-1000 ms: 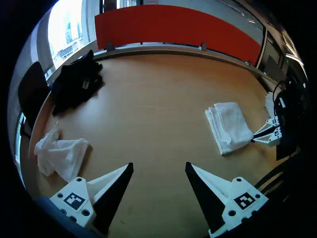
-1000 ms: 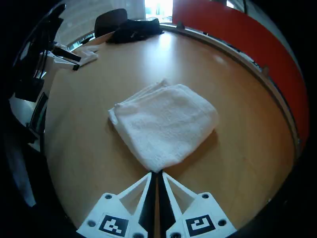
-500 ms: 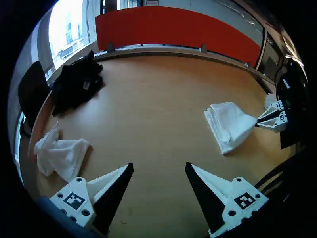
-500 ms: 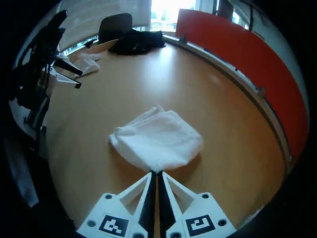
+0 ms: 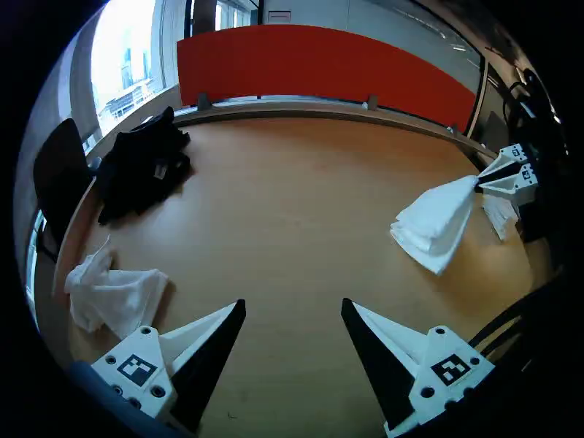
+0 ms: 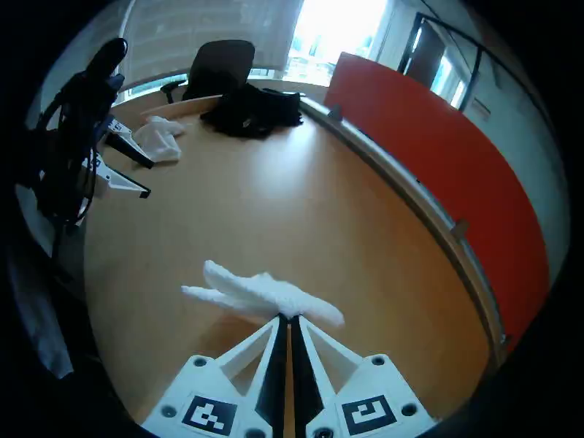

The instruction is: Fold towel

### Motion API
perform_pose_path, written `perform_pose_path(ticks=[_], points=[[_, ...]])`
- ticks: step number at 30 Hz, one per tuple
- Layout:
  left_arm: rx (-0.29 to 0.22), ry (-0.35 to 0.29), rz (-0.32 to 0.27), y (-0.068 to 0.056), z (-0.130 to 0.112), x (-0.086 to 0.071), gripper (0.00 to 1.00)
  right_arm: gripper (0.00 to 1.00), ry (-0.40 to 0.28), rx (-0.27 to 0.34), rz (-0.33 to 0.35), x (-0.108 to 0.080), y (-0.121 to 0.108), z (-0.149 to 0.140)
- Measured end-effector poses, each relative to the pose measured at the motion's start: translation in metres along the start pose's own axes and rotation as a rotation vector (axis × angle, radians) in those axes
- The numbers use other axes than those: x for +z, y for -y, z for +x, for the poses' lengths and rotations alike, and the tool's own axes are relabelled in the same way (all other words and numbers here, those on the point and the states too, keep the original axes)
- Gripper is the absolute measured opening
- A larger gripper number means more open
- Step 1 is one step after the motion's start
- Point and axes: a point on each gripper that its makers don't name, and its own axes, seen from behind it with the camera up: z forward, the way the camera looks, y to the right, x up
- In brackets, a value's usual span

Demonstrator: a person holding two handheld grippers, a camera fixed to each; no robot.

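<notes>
At the far left of the left gripper view, a dark office chair [image 5: 58,175] stood at the edge of the curved light-wood surface [image 5: 292,197]. A heap of black clothing [image 5: 142,164] lay beside it, and a crumpled white cloth [image 5: 113,292] lay nearer the camera. A long red partition panel [image 5: 321,69] ran along the far rim. To the right, the folded white terry towel [image 5: 436,223] hung by one corner, its layers drooping towards the surface. Whether its lowest edge touched the wood could not be told.

The risk, as I judged it, lay in that single-corner grip. The layers looked fanned apart under their own weight, so the fold could open out, or the thick corner could slip free if swung quickly. Nothing supported the hanging end, and a careless set-down would probably leave it bunched rather than square.

The left tongs [image 5: 293,302] were spread wide, holding and touching nothing, poised above bare wood well apart from the towel. The right tongs [image 6: 290,319] were pressed together, pinching the towel's corner between both fingers.
</notes>
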Motion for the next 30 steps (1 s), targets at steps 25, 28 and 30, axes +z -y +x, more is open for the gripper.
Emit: perform_pose_path(ticks=[25, 28, 30], points=[[0.024, -0.034, -0.022, -0.008, 0.013, -0.006, 0.98, 0.04, -0.019, 0.002, -0.117, -0.070, -0.058, 0.008], [0.025, -0.032, -0.023, -0.009, 0.012, -0.007, 0.98, 0.04, -0.015, 0.014, -0.132, -0.076, -0.067, 0.002], [0.026, -0.031, -0.023, -0.010, 0.012, -0.007, 0.98, 0.04, -0.014, 0.024, -0.140, -0.080, -0.073, -0.002]])
